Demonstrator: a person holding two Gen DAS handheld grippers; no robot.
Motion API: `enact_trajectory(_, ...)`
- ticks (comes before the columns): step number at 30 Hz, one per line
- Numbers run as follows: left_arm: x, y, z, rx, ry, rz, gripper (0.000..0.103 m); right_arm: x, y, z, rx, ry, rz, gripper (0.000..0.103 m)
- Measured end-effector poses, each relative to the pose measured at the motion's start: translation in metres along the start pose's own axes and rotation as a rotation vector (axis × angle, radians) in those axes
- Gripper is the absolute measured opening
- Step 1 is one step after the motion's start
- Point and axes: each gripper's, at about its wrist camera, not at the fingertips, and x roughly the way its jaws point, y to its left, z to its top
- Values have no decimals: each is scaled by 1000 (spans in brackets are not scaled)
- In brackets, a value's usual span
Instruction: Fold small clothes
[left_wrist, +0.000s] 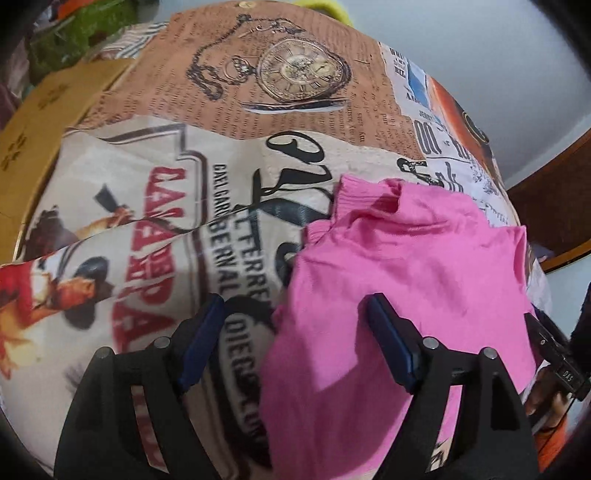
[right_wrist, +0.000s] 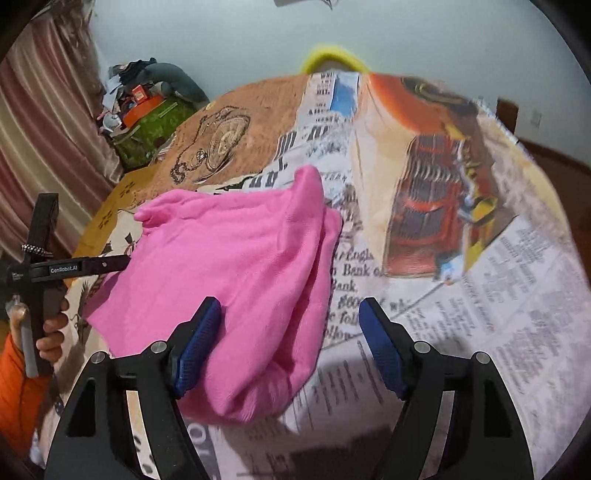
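One pink garment (left_wrist: 406, 266) here, just the one piece of clothing on the work surface, and two grippers. It's lying on a printed tablecloth (left_wrist: 155, 192) covered in newspaper text, a pocket watch picture and poster art. The fabric is bunched and partly folded over itself, with a ribbed edge sticking up at the far side, so I can't tell if that's a collar or a cuff.

Going left to right in the left wrist view: a tan cardboard box (left_wrist: 48, 107) at the table's left edge, then the left gripper (left_wrist: 295, 317), jaws spread wide with nothing between them. Its left blue pad is over the tablecloth and its right blue pad is over the pink cloth, but whether it touches is hard to say. At the far right edge the other tool is cut off by the frame.

Right wrist view: a hand (right_wrist: 51, 332) holds the left tool's handle at the far left, orange sleeve below it. Then the right gripper (right_wrist: 290, 314), also wide apart and holding nothing, left pad at the garment's near edge, right pad over bare newsprint. A cluttered green pile (right_wrist: 147, 125) in the back left is too blurry to sort out.
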Motion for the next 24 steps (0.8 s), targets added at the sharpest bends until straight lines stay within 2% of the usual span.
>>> enact_trajectory(3,7,-2,4,-17,17,-67,78,2,-3,2,22,-25,30,71)
enact_trajectory(5,11,-5,3,-9,24,-119,75,5,-4,4,33,-26,43,57)
enact_trajectory(7,12,-12,2,18,21,-134,66,9,-5,6,41,-16,53,42)
enact_trajectory(8,12,-14,1,25,20,-141,62,10,-4,7,42,-11,56,38)
enact_trajectory(11,8,-22,-2,30,24,-177,37,14,-2,8,56,3,79,21)
enact_trajectory(12,7,-24,-3,28,34,-197,25,15,-1,8,58,8,84,14)
enact_trajectory(13,7,-26,-3,26,39,-200,20,15,1,8,56,13,86,11)
enact_trajectory(19,-22,-40,-15,81,-14,-126,17,-6,24,7,-36,-26,40,9)
enact_trajectory(24,-76,-42,-26,115,-114,-112,17,-40,46,12,-73,-80,50,8)
